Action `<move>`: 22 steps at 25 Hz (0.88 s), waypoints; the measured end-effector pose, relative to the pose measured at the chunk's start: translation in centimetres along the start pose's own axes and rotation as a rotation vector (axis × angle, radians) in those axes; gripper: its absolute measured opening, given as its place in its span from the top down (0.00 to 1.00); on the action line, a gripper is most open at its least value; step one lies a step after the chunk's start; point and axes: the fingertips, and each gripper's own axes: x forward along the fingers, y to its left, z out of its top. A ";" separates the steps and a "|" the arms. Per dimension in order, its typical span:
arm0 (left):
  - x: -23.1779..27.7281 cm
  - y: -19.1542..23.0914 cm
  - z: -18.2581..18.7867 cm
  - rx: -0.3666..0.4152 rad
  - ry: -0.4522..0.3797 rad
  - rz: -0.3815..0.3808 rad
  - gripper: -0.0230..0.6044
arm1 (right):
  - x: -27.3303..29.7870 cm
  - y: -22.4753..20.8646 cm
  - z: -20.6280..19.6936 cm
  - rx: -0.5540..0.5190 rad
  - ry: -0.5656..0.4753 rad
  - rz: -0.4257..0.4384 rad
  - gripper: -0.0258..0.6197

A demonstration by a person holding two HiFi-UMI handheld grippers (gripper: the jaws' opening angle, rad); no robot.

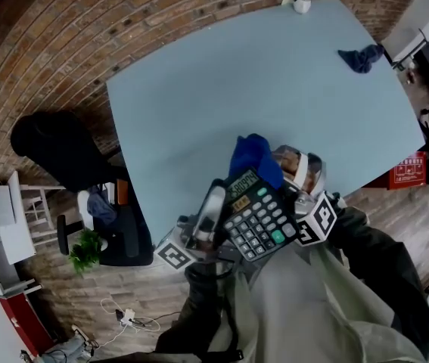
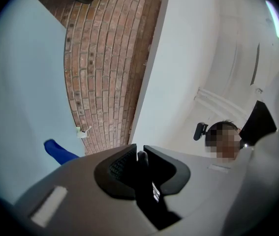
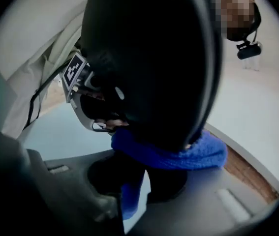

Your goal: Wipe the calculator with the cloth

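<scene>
I hold a black calculator point(image 1: 258, 216) up close under the head camera, keys facing it, above the near edge of the pale blue table point(image 1: 199, 89). My left gripper point(image 1: 218, 206) is shut on its left edge; in the left gripper view point(image 2: 140, 157) the thin dark edge point(image 2: 142, 181) sits between the pads. My right gripper point(image 1: 278, 166) is shut on a bright blue cloth point(image 1: 250, 156) behind the calculator's top. In the right gripper view the cloth point(image 3: 169, 154) hangs from the jaws point(image 3: 132, 181) and presses against the calculator's dark back point(image 3: 149, 58).
A white cup point(image 1: 302, 2) stands at the table's far edge, and a dark blue cloth point(image 1: 362, 57) lies at the far right. A black chair point(image 1: 55, 146) stands left of the table on the brick floor. A person's pale sleeves fill the bottom of the head view.
</scene>
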 end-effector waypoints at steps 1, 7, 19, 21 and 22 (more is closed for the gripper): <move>-0.2 0.2 -0.2 0.017 0.012 0.008 0.89 | 0.1 0.4 0.2 0.011 -0.018 0.003 0.84; -1.4 1.0 0.2 0.102 0.030 0.087 0.89 | -2.1 -4.2 -2.5 0.178 0.038 -0.156 0.84; -2.4 3.9 1.6 0.310 0.006 0.317 0.88 | -2.2 0.8 4.1 0.327 0.070 0.330 0.84; -2.3 4.1 1.6 0.330 0.019 0.332 0.88 | -2.9 3.1 6.8 0.357 0.016 0.449 0.84; -2.3 4.1 1.6 0.333 0.026 0.329 0.88 | -3.3 4.0 7.9 0.364 -0.010 0.498 0.84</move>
